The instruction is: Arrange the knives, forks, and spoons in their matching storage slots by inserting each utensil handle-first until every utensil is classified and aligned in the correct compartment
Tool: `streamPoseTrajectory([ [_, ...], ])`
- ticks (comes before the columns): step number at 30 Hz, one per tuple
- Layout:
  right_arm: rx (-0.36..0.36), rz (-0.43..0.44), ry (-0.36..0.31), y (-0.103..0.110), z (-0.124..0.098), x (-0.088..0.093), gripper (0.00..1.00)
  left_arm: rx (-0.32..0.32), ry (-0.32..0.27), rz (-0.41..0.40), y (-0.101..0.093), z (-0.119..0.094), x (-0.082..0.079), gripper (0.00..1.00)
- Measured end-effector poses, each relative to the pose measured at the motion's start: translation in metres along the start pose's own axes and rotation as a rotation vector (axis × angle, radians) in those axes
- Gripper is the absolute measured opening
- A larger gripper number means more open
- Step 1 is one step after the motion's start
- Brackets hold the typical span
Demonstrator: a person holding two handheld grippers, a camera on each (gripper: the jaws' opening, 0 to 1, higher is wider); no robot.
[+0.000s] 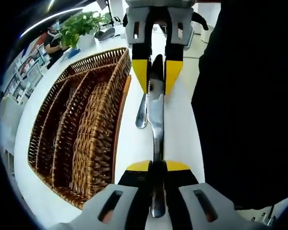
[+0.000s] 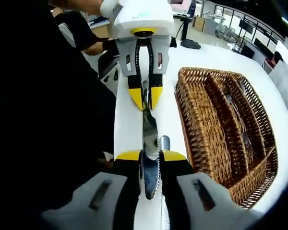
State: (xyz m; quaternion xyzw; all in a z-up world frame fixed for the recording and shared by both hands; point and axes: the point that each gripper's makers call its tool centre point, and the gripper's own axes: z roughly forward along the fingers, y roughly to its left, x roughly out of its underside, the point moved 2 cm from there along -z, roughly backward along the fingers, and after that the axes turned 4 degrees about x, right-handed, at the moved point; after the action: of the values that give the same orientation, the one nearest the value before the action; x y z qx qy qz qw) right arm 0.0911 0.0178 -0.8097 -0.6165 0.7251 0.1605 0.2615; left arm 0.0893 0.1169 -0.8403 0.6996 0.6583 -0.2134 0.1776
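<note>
I am holding 1 knife (image 1: 156,120) between my 2 tongs, 1 at each end. In the left gripper view, my left gripper (image 1: 157,166) is rising from 6 o'clock with its yellow-tipped jaws pinched narrow on the knife's handle end, and the metal is running straight up toward 12 o'clock, where my right gripper (image 1: 157,76) is coming down and pinching the serrated end. A second utensil (image 1: 142,115), too hidden to name, is lying on the white table (image 1: 134,148) just beside the knife at 9 o'clock. The wicker tray (image 1: 81,134) is sitting at 9 o'clock, near the knife but apart from it, its long slots running alongside.

In the right gripper view, my right gripper (image 2: 150,155) is clamping the serrated blade (image 2: 150,139), and the left gripper (image 2: 145,98) is facing it from 12 o'clock. The tray (image 2: 206,124) is lying at 3 o'clock, with something metallic resting in 1 slot, too blurred to name.
</note>
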Motion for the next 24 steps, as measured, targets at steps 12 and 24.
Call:
streamPoseTrajectory([
  [12, 0.071, 0.087, -0.069, -0.012, -0.025, -0.002, 0.61, -0.006, 0.039, -0.002, 0.012, -0.019, -0.013, 0.07],
  [24, 0.362, 0.403, -0.401, -0.063, -0.116, -0.002, 0.88, -0.005, 0.060, -0.033, 0.025, -0.054, -0.034, 0.07],
])
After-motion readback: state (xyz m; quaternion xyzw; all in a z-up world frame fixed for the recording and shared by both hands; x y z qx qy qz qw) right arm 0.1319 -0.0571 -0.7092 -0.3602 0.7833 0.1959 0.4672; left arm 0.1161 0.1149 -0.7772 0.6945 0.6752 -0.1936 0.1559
